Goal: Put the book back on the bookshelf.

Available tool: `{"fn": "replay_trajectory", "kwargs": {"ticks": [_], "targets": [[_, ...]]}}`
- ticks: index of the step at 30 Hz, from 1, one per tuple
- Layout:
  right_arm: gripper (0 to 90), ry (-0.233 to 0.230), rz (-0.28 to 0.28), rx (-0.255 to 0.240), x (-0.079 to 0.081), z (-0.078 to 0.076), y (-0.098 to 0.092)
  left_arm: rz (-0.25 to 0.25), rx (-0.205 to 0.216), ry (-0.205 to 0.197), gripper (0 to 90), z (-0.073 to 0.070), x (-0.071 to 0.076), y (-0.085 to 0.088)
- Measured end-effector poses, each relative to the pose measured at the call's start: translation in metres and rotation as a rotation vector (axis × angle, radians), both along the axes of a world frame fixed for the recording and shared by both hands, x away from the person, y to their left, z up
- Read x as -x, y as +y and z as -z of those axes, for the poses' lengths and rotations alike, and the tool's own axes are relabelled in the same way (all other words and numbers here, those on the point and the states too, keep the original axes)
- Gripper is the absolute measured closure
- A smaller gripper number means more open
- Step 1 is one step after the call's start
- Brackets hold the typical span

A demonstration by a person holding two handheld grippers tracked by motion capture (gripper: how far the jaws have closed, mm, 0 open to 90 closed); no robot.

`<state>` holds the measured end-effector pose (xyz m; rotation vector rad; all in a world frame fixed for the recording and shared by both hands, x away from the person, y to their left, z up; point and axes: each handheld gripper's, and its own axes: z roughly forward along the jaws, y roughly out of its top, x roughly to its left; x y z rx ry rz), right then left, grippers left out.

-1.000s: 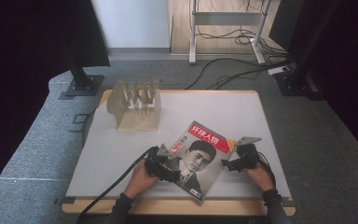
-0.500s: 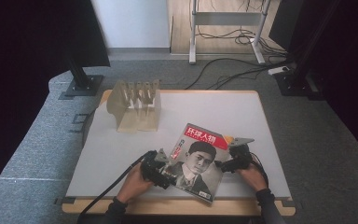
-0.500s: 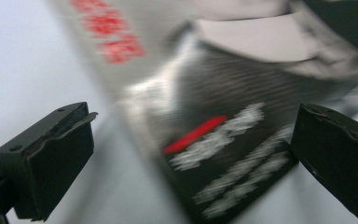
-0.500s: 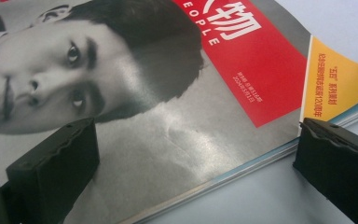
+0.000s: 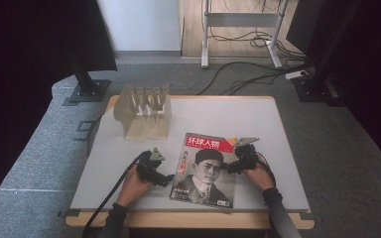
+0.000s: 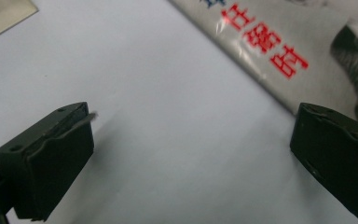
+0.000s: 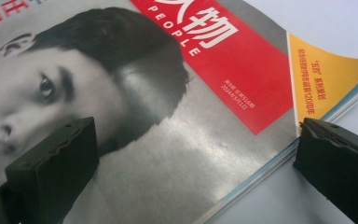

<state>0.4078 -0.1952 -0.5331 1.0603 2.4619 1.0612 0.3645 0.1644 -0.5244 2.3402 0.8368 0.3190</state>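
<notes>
Flat on the white, matte worktop (image 5: 278, 129) lies one magazine (image 5: 204, 168), a thin glossy rectangle whose cover catches the light in pale sheens. Its cover carries a black-and-white portrait under a red title band with white Chinese characters, and a yellow triangular flash sits at the far right corner, where the cover curls up slightly off the pages below. It rests in the near middle of the worktop, its long axis running near to far and tilted a little, so the title end points far and slightly left while the foot reaches almost to the near wooden edge.

Two tools work at it, one in each hand. At the magazine's left edge, the left tool (image 6: 191, 149) stands wide, both blocky black jaws with ridged pads apart over bare worktop, the right-hand jaw just at the magazine's edge; it grips nothing. At the magazine's right edge, the right tool (image 7: 196, 163) is likewise wide, one jaw over the portrait and the other just outside the page edge near the yellow corner.

One pale, translucent plastic file rack (image 5: 146, 111) with several upright dividers stands at the far left, well apart from the magazine.
</notes>
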Motion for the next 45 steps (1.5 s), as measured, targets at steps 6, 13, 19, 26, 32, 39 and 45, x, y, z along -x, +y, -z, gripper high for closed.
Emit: {"fn": "replay_trajectory", "kwargs": {"ticks": [6,13,19,26,32,39,45], "targets": [[0.0,0.001,-0.021,0.003,-0.015,0.0,0.015,0.029,0.015,0.011,0.0,0.001,0.01,-0.004],[0.0,-0.001,-0.012,0.004,-0.029,0.0,0.028,0.07,0.024,0.002,0.0,0.003,0.024,-0.016],[8.1,0.032,0.013,0.015,-0.031,-0.007,0.024,0.068,0.034,-0.001,0.0,0.004,0.025,-0.015],[9.6,0.065,0.073,-0.135,-0.035,-0.01,0.007,0.068,0.036,0.0,0.0,0.004,0.025,-0.015],[13.3,0.071,0.09,-0.144,-0.045,-0.005,0.013,0.066,0.035,0.001,0.0,0.004,0.024,-0.015],[16.8,0.08,0.125,-0.168,-0.054,-0.005,0.018,0.057,0.034,-0.002,0.0,0.004,0.025,-0.017],[22.8,0.098,0.159,-0.231,-0.053,-0.004,0.011,0.056,0.033,0.0,0.0,0.004,0.025,-0.017]]}}
